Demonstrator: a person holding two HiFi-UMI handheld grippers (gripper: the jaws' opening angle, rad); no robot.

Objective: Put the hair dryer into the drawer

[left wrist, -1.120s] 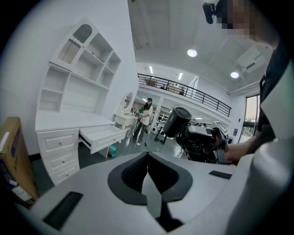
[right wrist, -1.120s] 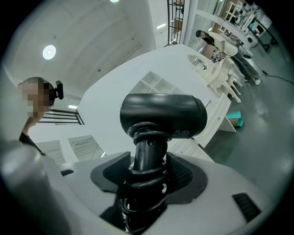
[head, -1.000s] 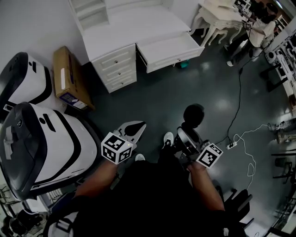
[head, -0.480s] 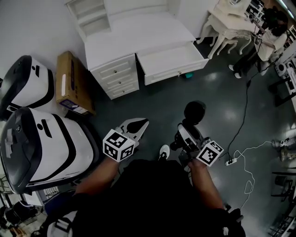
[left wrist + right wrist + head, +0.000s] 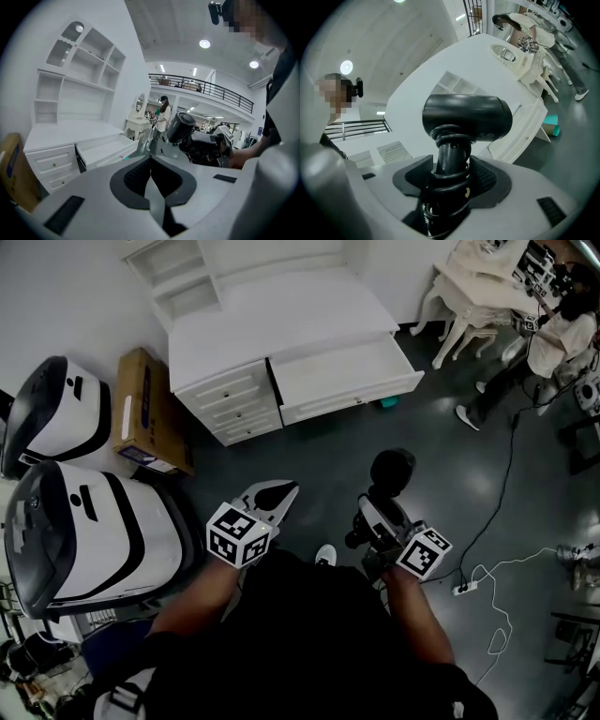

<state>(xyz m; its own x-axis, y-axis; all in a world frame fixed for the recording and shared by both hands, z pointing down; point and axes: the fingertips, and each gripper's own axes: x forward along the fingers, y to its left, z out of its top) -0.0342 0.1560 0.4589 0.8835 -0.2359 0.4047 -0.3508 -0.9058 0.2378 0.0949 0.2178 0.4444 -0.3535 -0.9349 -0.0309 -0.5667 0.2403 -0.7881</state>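
- As I read across from my left, my left gripper (image 5: 279, 493) hangs low in front of me with its jaws pressed together on nothing. Its own view shows the pads (image 5: 151, 161) meeting with no gap.
- Next comes the drawer (image 5: 342, 371), standing open from the white desk (image 5: 281, 306) and bare inside as far as I can see. It is well apart from both grippers, across the dark floor (image 5: 309, 456).
- Then comes my right gripper (image 5: 377, 519), its jaws clamped on the handle (image 5: 451, 154) of the hair dryer, a black stem with the cord (image 5: 449, 136) wound round it in coils.
- Furthest right, the hair dryer (image 5: 392, 470) stands up out of that grip, barrel head above the jaws, carried in the air and nowhere near the drawer.
- I judge it rigid, hard plastic and top-heavy, so it will want to tip about the jaws. The handle is the right place to hold, close beneath the head. The springy cord between pads and handle may let it twist or slip.
- The smooth casing should bear a gentle set-down, so I would lay it on its side in the drawer, not drop it.
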